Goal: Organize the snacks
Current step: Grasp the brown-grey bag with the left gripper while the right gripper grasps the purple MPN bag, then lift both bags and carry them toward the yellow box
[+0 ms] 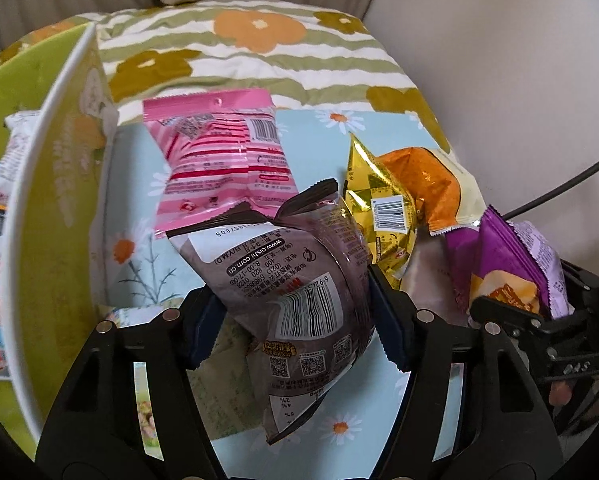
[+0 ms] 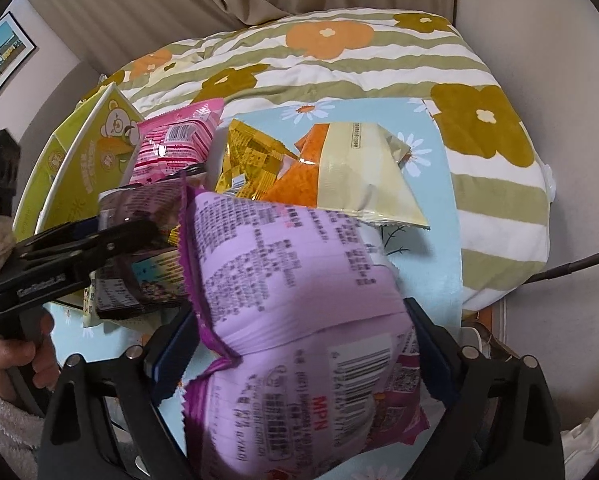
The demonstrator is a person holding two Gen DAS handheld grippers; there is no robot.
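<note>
Both hands are at the pick-up step of sorting the snacks. The left gripper [image 1: 291, 316] is clenched on a brown snack bag [image 1: 299, 276], its foil pinched in and crumpled between the pads, above the daisy-print cloth [image 1: 139, 248]. The right gripper [image 2: 299, 348] straddles a puffy purple snack bag [image 2: 299, 280]; its pads look to be on the bag's sides, though a firm grip isn't certain. Next, I'd judge, the brown bag goes into the green box [image 1: 55, 208] at left, which calls for lifting over its white rim
</note>
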